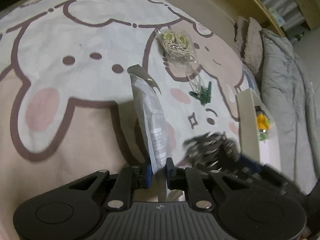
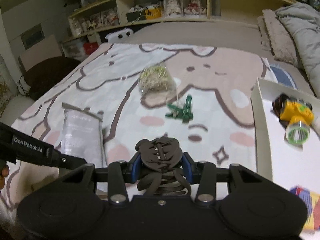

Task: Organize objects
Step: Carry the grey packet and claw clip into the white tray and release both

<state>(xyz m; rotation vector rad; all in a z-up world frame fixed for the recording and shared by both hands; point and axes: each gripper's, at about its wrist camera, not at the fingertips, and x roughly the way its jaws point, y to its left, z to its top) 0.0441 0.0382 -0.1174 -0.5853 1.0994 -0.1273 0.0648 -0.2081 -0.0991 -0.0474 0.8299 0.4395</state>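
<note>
A bed (image 2: 200, 36) under a pink and white cartoon blanket (image 1: 60, 46), wooden shelving (image 2: 180, 6) full of boxes and jars along the far side, grey pillows (image 2: 296, 32) piled at the right.

Left tool (image 1: 159, 170): clamped narrow on the lower edge of a silver-grey foil pouch (image 1: 150, 116), lifted off the blanket and standing up ahead of the fingers, torn top curling at the far end. Same pouch in the right wrist view (image 2: 82, 134), left of centre, with the black arm of the left tool (image 2: 40, 154) reaching in from the left edge.

Right tool (image 2: 161, 168): gripping a bundle of dark brown hair claw clips (image 2: 160, 154), pads pressed to both sides, bundle bulging up between the blue pads. From the left wrist view, only a blurred dark mass of clips (image 1: 208, 146) at lower right.

Further out on the blanket: a clear bag of pale string with sunflower decorations (image 2: 156, 80), and just beside it, nearer the camera, a small heap of green clothes pegs (image 2: 183, 111).

At the right edge of the bed, a white open box (image 2: 258, 124), its wall upright; inside, a yellow toy-like thing with a green-ringed clear end (image 2: 296, 118), blurred. Near the lower right corner, a colourful striped item (image 2: 306, 202), too blurred to identify.
</note>
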